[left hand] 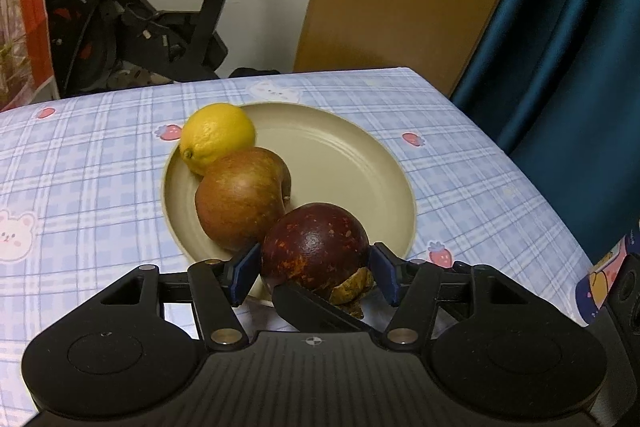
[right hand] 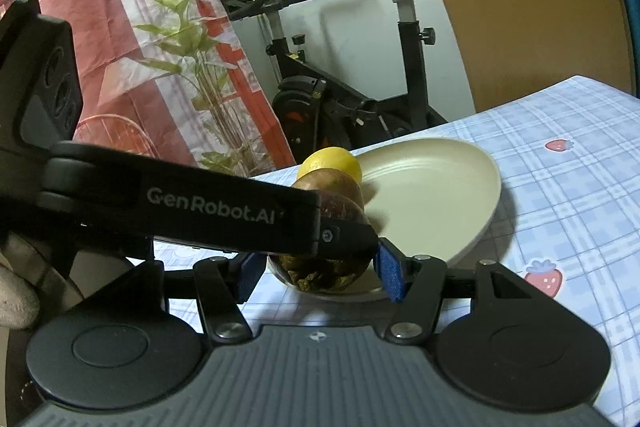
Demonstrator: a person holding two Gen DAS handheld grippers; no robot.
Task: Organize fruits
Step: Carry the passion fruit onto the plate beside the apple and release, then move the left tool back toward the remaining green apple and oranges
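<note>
Left gripper [left hand: 314,277]: I had it clamped on the mangosteen [left hand: 316,247], both blue pads pressed to its sides, jaws abt mid-width.
Mangosteen: dark red-brown, speckled, dried calyx facing my left cam; it sat at the plate's 6 o'clock rim, above or on it, can't tell which.
Right gripper [right hand: 318,277]: jaws stood partly apart, either side of the same mangosteen seen from the other side; right pad looked just clear of the fruit, left pad's contact hidden behind the other tool. I can't tell if it gripped.
Left tool in right cam: its black finger w/ "GenRobot.AI" lettering crossed from 9 o'clock over the fruit's top.
Plate [left hand: 340,155]: beige, round, on the tablecloth [left hand: 80,187]; right half bare.
Apple [left hand: 242,197]: reddish-brown, on plate's left half, touching mangosteen at its 10 o'clock.
Lemon [left hand: 218,137]: yellow, at plate's 11 o'clock rim, touching the apple.
Row: lemon, apple, mangosteen in a diagonal line, far-left to near-centre.
Tablecloth: blue plaid w/ strawberries & bears.
Bkgd: exercise bike [left hand: 160,27] at 11 o'clock, teal curtain [left hand: 560,47] at 2 o'clock.
Hand [right hand: 16,287]: pale gloved bit at 8 o'clock edge of right cam.
</note>
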